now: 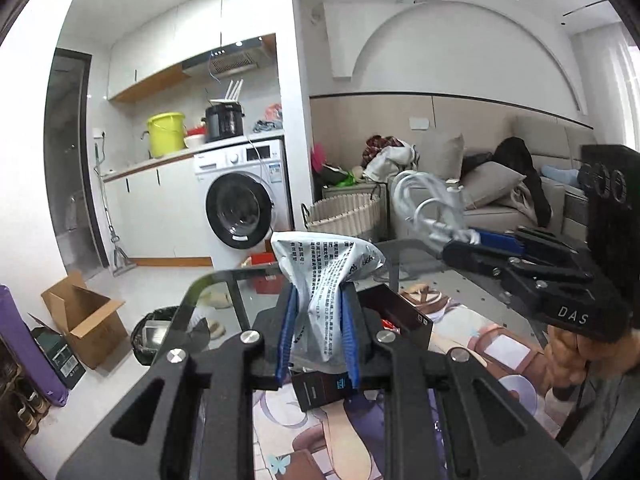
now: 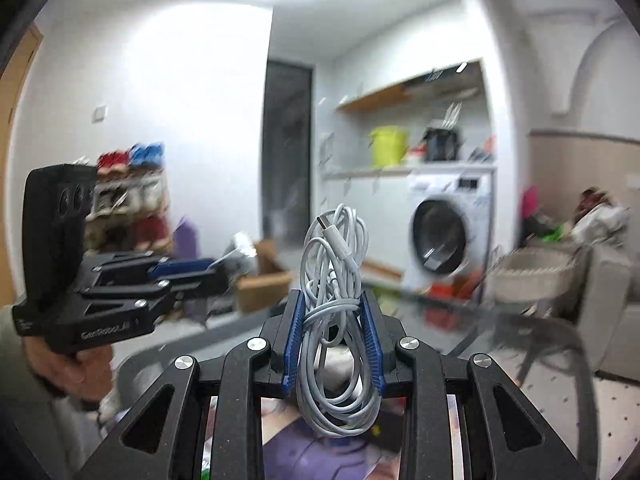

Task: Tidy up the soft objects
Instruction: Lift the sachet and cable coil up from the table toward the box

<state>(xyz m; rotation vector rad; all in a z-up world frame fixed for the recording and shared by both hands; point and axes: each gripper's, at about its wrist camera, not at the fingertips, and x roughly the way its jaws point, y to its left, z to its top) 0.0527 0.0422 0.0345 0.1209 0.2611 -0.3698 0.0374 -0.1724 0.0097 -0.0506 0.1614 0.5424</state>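
A lived-in flat here: washing machine [image 1: 240,204] under a kitchen worktop, sofa [image 1: 500,200] to the right, and a glass-topped counter [image 1: 208,284] below with a printed mat beneath it.

From the left wrist view, the left hand-held gripper [image 1: 318,332] is clamped tight on a crumpled silver-grey plastic pouch [image 1: 326,276], blue pads pinching its middle so the printed top fans out above the jaws. It's held clear above the counter, over a dark box [image 1: 320,388]. Off to the right, the right hand-held gripper [image 1: 476,240] carries a coiled white cable [image 1: 424,204].

Switching to the right wrist view, blurry background, but the grip is plain: jaws narrowed on the cable bundle [image 2: 336,312], squeezed at its waist so the loops stay together, plug end poking up top. The left hand-held gripper [image 2: 224,264] shows at left, pouch end just visible. Both soft items are airborne, probably bound for sorting; the wicker basket [image 1: 344,216] looks a likely candidate.
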